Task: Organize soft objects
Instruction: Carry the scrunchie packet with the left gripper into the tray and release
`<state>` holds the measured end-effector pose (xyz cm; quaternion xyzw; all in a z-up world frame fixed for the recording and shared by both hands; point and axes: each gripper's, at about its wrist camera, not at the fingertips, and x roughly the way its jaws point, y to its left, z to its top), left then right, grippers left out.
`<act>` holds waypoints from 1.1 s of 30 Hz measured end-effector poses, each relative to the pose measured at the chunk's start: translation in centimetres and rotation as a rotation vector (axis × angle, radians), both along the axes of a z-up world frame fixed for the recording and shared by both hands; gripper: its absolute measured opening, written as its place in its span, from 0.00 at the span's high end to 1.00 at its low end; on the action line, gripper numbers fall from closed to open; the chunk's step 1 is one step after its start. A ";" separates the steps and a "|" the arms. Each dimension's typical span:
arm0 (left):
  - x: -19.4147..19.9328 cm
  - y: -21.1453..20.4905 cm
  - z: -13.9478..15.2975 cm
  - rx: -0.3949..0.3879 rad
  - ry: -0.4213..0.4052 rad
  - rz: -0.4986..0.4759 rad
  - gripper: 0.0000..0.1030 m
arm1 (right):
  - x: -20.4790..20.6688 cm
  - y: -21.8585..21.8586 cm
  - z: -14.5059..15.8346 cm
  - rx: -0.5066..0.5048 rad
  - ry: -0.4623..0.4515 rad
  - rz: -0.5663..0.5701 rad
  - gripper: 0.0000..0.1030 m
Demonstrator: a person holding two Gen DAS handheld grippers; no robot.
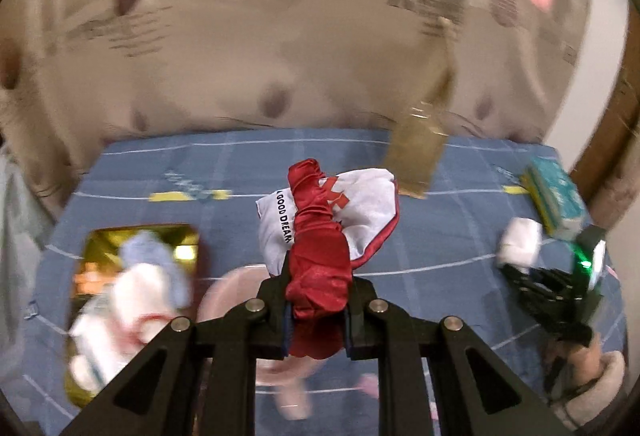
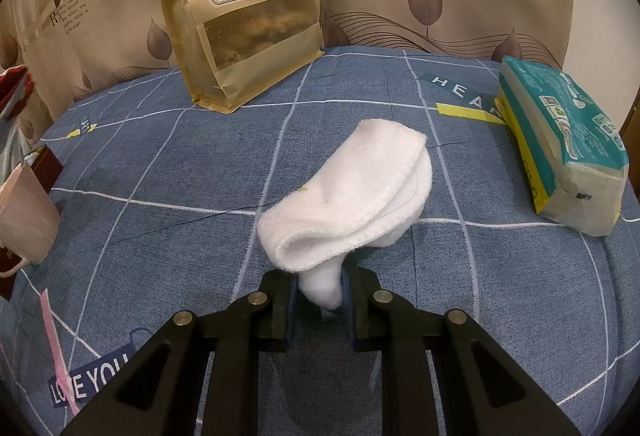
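- Above the blue checked bedsheet [image 2: 160, 171], two soft items are held at once, one in each gripper.
- The left gripper [image 1: 318, 320] is closed on a red satin cloth [image 1: 320, 260]; the fingers [image 1: 276, 316] pinch its bunched lower end, and the rest, joined to a white printed panel, stands up ahead of them, clear of the sheet.
- The right gripper [image 2: 320, 310] is nearly closed on one corner of a white towel [image 2: 352, 195]; only a small tuft is caught between the fingers [image 2: 362, 312], while the folded body extends forward.
- In the left wrist view, a gold-lined tray [image 1: 140, 240] with white and pale blue cloths is seen at the left; it is judged to be the collection point.
- Risk: the towel may slip out, because the grip covers so little material.
- Risk: the trailing white panel may snag or drape over the pink cup [image 2: 24, 211] near the tray and tip it.
- Risk: the snack pouch [image 2: 240, 15] and the tissue pack [image 2: 560, 143] may be knocked if the right gripper is swung wide.
- The left view is motion-blurred; exact clearances cannot be told.
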<state>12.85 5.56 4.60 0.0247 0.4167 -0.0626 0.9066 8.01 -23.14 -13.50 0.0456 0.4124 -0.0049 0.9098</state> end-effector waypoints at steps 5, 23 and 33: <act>0.1 6.0 0.5 0.047 -0.010 0.121 0.83 | 0.0 0.1 0.0 -0.008 0.001 0.000 0.83; 1.8 16.8 -4.6 0.144 0.091 0.349 0.83 | 0.1 0.4 0.0 -0.030 0.004 -0.001 0.83; 2.6 16.9 -5.3 0.173 0.090 0.357 0.79 | 0.1 0.3 0.1 -0.036 0.004 -0.001 0.83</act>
